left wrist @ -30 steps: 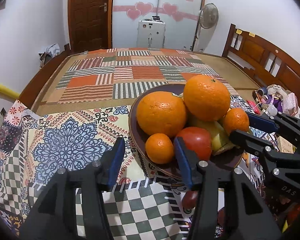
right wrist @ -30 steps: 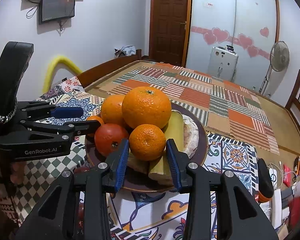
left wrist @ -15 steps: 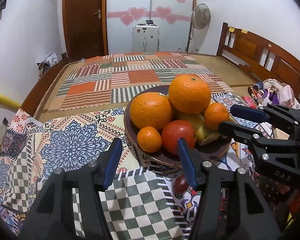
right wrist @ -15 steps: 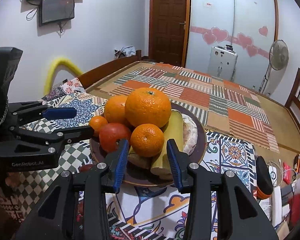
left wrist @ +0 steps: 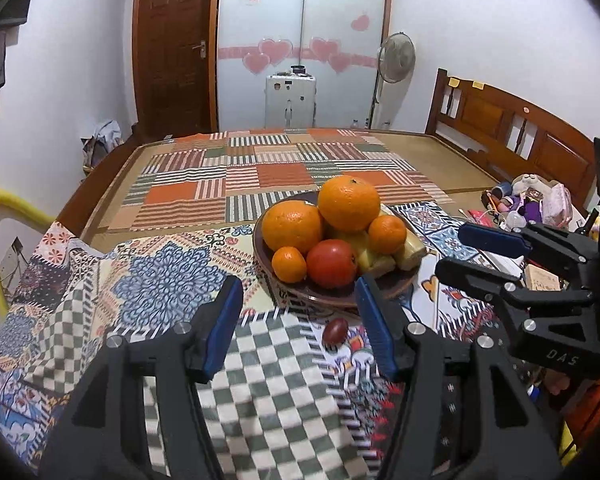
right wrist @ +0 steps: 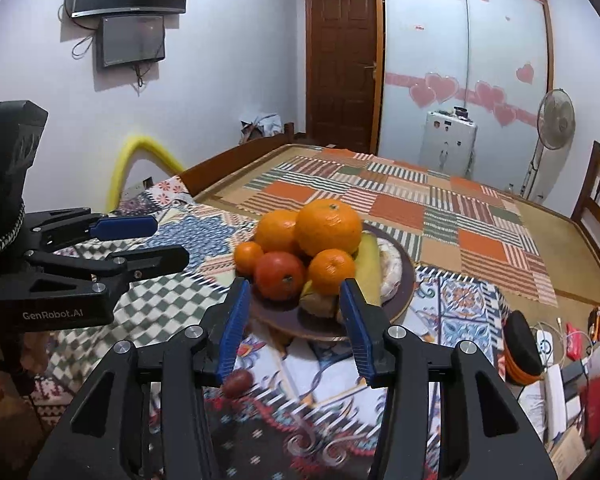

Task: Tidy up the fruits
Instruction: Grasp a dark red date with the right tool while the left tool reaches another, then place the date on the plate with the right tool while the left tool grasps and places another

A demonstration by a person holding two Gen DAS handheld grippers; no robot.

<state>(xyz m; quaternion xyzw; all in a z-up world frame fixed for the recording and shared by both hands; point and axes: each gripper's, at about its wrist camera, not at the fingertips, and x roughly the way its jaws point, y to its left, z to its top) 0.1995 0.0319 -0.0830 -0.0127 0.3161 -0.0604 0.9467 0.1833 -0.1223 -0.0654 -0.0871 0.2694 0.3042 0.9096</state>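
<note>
left gripper [left wrist: 298,322]: nearest the lens in the left wrist view; blue pads apart, jaws still widening by a little, nothing between them; checked cloth shows through the gap
right gripper [right wrist: 296,328]: jaws opening, nothing held; they frame the near rim of the plate without touching it
small dark red fruit [left wrist: 335,331]: lies loose on the patterned cloth [left wrist: 164,280], just in front of the plate, between the two grippers; oval, long axis tilted up to the right in the left wrist view; also seen at the right gripper's left pad [right wrist: 238,383]
plate [left wrist: 396,286]: dark brown, round, beyond the loose fruit, on the cloth-covered surface
red tomato [left wrist: 332,263]: front of the pile, stem end turned to the right gripper's side
small oranges: one [left wrist: 289,265] at the front left, one [left wrist: 387,234] on the right side of the pile
bananas [right wrist: 368,264]: yellow, under the oranges; long axis runs from the near rim away toward the far rim
large oranges: one [left wrist: 293,226] left rear, one [left wrist: 349,202] on top, stem end up
striped patchwork mat [left wrist: 276,176]: beyond the plate
far end: white appliance [left wrist: 290,100] and standing fan [left wrist: 396,56]
</note>
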